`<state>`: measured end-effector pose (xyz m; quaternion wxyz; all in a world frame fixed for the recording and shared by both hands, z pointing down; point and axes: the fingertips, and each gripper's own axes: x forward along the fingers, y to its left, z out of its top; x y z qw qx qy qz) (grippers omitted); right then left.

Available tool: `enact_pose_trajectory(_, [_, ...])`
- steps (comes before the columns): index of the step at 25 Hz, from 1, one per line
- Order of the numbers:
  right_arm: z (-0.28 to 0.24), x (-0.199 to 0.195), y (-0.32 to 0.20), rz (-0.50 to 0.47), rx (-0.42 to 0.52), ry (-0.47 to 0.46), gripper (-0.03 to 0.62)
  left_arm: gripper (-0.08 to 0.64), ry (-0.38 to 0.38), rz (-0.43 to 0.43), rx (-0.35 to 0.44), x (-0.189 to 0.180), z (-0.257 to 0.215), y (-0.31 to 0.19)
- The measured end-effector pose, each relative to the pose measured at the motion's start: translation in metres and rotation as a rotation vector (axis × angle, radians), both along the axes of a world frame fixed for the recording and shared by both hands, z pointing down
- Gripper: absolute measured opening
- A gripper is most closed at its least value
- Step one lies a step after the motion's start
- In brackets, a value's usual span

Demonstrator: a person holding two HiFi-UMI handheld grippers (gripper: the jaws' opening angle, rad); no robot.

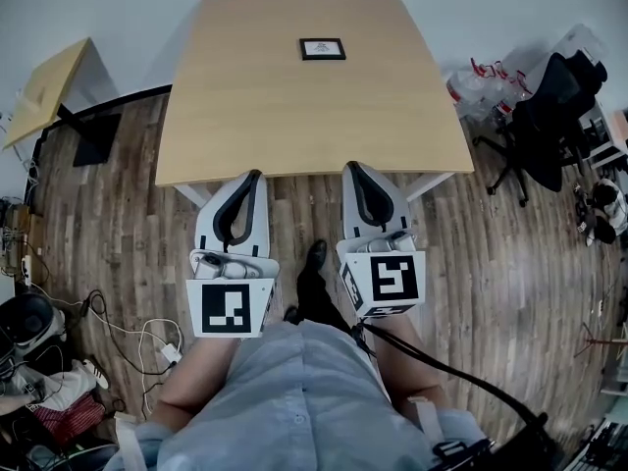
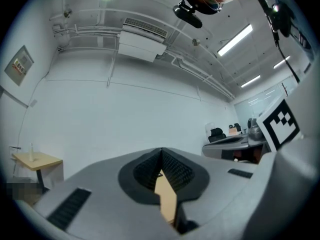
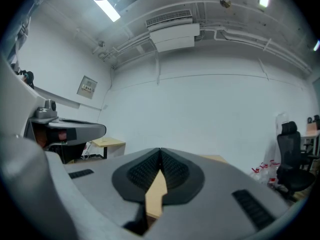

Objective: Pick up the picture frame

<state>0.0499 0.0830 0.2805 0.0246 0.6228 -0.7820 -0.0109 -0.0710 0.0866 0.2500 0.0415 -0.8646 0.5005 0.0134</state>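
A small black picture frame lies flat near the far edge of a light wooden table. My left gripper and right gripper point level at the table's near edge, side by side, far short of the frame. Both are shut with nothing between the jaws. In the left gripper view the fingertips meet, and a strip of tabletop shows below them. The right gripper view shows its own fingertips touching the same way. The frame is hidden in both gripper views.
A black office chair and red-and-white bags stand right of the table. A second small wooden table is at the far left. Cables and a power strip lie on the wood floor at lower left. The person's shoe is between the grippers.
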Motion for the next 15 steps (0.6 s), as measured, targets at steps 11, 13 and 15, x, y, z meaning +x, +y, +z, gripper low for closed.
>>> enact_pose_trajectory(11, [-0.006, 0.045, -0.102, -0.028, 0.022, -0.021, 0.002, 0.002, -0.056, -0.022, 0.013, 0.048, -0.004, -0.100])
enact_pose_trajectory(13, [-0.011, 0.052, -0.124, -0.042, 0.039, -0.022, 0.002, 0.002, -0.086, -0.029, 0.041, 0.054, -0.007, -0.119])
enact_pose_trajectory(15, [-0.018, 0.059, -0.144, -0.051, 0.059, -0.032, 0.002, 0.002, -0.121, -0.031, 0.082, 0.059, -0.014, -0.138])
